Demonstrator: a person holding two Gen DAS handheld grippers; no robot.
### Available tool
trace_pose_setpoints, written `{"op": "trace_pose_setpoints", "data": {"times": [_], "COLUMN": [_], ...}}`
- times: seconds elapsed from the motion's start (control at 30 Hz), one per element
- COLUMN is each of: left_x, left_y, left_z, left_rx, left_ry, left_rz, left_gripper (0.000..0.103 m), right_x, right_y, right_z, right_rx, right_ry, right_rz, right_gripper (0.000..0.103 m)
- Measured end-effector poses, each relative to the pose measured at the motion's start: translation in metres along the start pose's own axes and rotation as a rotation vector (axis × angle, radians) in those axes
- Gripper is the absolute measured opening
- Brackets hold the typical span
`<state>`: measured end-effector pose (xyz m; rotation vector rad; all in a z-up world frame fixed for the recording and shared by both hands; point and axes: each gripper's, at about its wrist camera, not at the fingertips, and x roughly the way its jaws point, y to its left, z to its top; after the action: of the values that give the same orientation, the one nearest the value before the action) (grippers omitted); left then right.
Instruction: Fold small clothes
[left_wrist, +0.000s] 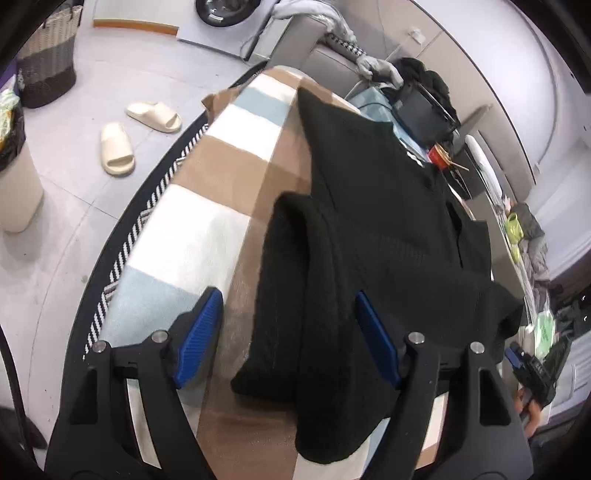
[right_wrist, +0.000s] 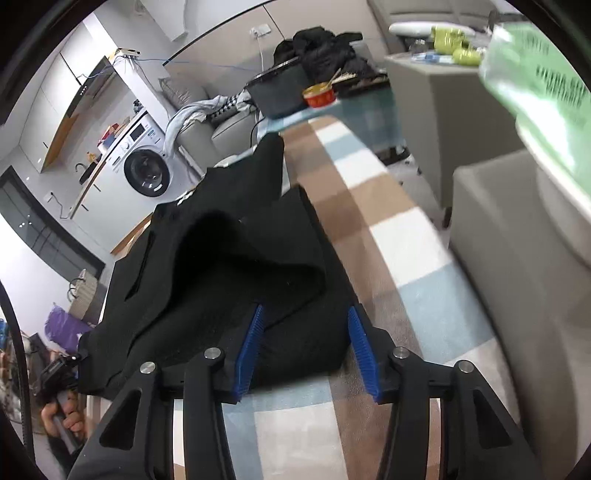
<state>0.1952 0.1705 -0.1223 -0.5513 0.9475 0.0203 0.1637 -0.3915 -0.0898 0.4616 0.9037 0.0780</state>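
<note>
A black knit garment (left_wrist: 380, 236) lies on a checked brown, white and pale blue blanket (left_wrist: 207, 229). One sleeve is folded back over the body, toward me. My left gripper (left_wrist: 288, 306) is open, its blue pads on either side of the folded sleeve end. In the right wrist view the garment (right_wrist: 207, 266) has a raised fold. My right gripper (right_wrist: 306, 325) is open, its pads straddling the near edge of the garment. The blanket (right_wrist: 399, 243) runs on to the right.
Two cream slippers (left_wrist: 122, 144) and a woven basket (left_wrist: 48, 55) are on the floor at left. A dark tray and a red bowl (right_wrist: 320, 95) sit at the far end. A grey sofa (right_wrist: 517, 236) stands close on the right. A washing machine (right_wrist: 147, 162) is behind.
</note>
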Motion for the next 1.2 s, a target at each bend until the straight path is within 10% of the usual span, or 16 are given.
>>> {"op": "trace_pose_setpoints", "data": {"times": [0.17,0.27,0.4,1.0,1.2], "left_x": [0.015,0.023,0.026,-0.054,-0.081], "left_y": [-0.013,-0.026,-0.029,-0.01,-0.007], "left_z": [-0.002,-0.003,0.0,-0.095,-0.1], "left_rx": [0.03,0.067,0.037,0.053,0.035], "left_ry": [0.024,0.019,0.036,0.103,0.07], "left_rz": [-0.041,-0.021,-0.03,-0.021,-0.02], "left_gripper": [0.071,0.053,0.018,0.017,0.026], "right_x": [0.023,0.031,0.042,-0.037,-0.071], "right_y": [-0.005,0.003,0.018,-0.002,-0.009], "right_z": [0.004,0.006,0.006,-0.083,-0.086], "right_rx": [0.019,-0.013,-0.087,-0.115,-0.122], "right_ry": [0.031,0.033,0.05,0.202,0.154], "right_rz": [0.041,0.074,0.036,0.077,0.119], "right_gripper": [0.052,0.051,0.015,0.013,0.039]}}
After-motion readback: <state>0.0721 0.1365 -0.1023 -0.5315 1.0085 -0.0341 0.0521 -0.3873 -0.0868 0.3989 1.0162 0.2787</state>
